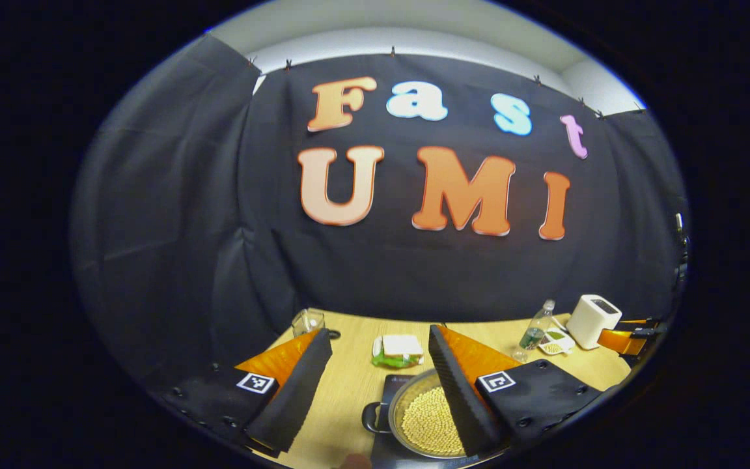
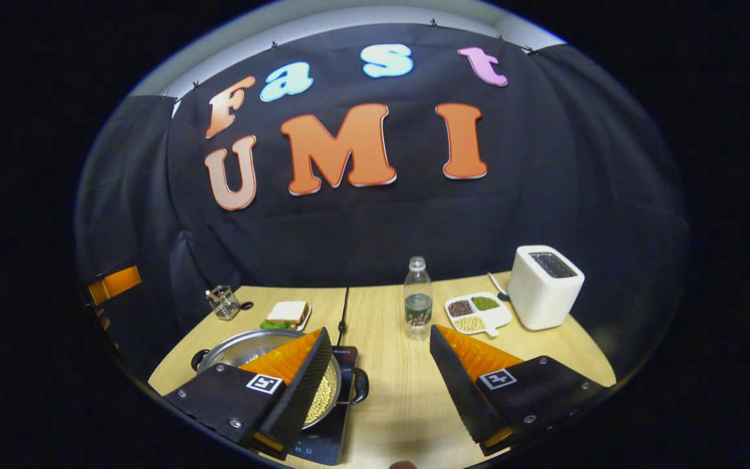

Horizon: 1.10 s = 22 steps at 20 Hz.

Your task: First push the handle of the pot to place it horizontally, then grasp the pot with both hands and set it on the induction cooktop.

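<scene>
Stood on a wooden table (image 2: pixel 401 391): a white toaster (image 2: pixel 546 286) at the far right, a divided dish of beans (image 2: pixel 477 312) just beside it, a clear water bottle (image 2: pixel 418 299) near the middle — farther left, a sandwich on a plate (image 2: pixel 287 314) and a small glass (image 2: pixel 222 302).

Staged kitchen booth — toaster (image 2: pixel 546 286), induction cooktop (image 2: pixel 323 436).

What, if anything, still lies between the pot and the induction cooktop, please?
Nothing visible does: the pot of beans already sits on the induction cooktop, between the open left gripper and right gripper.
</scene>
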Tool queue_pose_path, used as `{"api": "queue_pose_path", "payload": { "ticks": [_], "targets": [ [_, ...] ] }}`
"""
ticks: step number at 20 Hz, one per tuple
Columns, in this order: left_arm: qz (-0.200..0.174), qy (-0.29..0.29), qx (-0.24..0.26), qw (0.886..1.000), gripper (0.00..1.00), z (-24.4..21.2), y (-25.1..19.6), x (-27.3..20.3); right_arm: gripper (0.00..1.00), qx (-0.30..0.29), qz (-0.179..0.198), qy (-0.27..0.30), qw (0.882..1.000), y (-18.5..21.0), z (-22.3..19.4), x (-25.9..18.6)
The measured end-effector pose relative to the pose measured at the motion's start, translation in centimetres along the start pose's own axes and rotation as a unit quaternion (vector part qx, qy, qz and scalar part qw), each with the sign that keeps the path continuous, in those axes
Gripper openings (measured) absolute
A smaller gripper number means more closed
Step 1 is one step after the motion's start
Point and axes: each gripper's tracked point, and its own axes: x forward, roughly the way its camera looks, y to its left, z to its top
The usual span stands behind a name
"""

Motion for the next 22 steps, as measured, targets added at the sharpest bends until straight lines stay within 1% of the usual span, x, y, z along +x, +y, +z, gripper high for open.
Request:
{"api": "queue_pose_path", "payload": {
  "ticks": [2,3,4,5,8,10,12,14,15,16,18,22],
  "targets": [
    [0.002,-0.032,0.006,0.999,0.99,2.9,-1.0,-2.7,0.94,-0.017,-0.014,-0.035,0.999,-2.2,3.0,-2.4],
    [0.0,-0.045,0.006,0.999,0.96,4.4,-1.0,-4.1,0.94,-0.026,-0.024,-0.051,0.998,-3.3,4.2,-3.7],
    [-0.001,-0.059,0.004,0.998,0.98,5.9,-0.9,-5.1,0.94,-0.033,-0.034,-0.065,0.997,-4.2,5.4,-4.9],
    [0.0,-0.072,0.004,0.997,0.99,7.2,-0.3,-6.2,0.94,-0.038,-0.04,-0.078,0.995,-5.1,6.3,-6.1],
    [0.025,-0.117,0.007,0.993,0.99,11.3,1.6,-9.6,0.94,-0.047,-0.054,-0.109,0.991,-7.5,8.8,-9.5],
    [0.022,-0.142,-0.001,0.99,0.99,13.6,1.7,-11.5,0.94,-0.049,-0.065,-0.127,0.989,-9.2,10.1,-11.7],
    [0.012,-0.155,-0.009,0.988,0.99,14.6,1.8,-13.3,0.94,-0.054,-0.081,-0.141,0.985,-11.0,10.9,-13.6],
    [-0.003,-0.154,-0.025,0.988,0.99,15.0,2.0,-14.6,0.94,-0.057,-0.093,-0.151,0.983,-12.4,11.3,-15.5],
    [-0.006,-0.151,-0.032,0.988,0.97,15.1,2.3,-15.1,0.94,-0.058,-0.096,-0.154,0.982,-12.9,11.5,-16.4],
    [-0.001,-0.149,-0.037,0.988,0.99,15.1,3.0,-15.5,0.94,-0.057,-0.098,-0.157,0.981,-13.3,11.8,-17.0],
    [0.021,-0.151,-0.038,0.988,0.99,15.4,5.0,-16.0,0.94,-0.055,-0.102,-0.167,0.979,-14.3,12.2,-18.5],
    [0.042,-0.167,-0.028,0.985,0.98,15.9,6.7,-17.6,0.94,-0.051,-0.118,-0.183,0.975,-17.1,12.8,-21.4]
  ]
}}
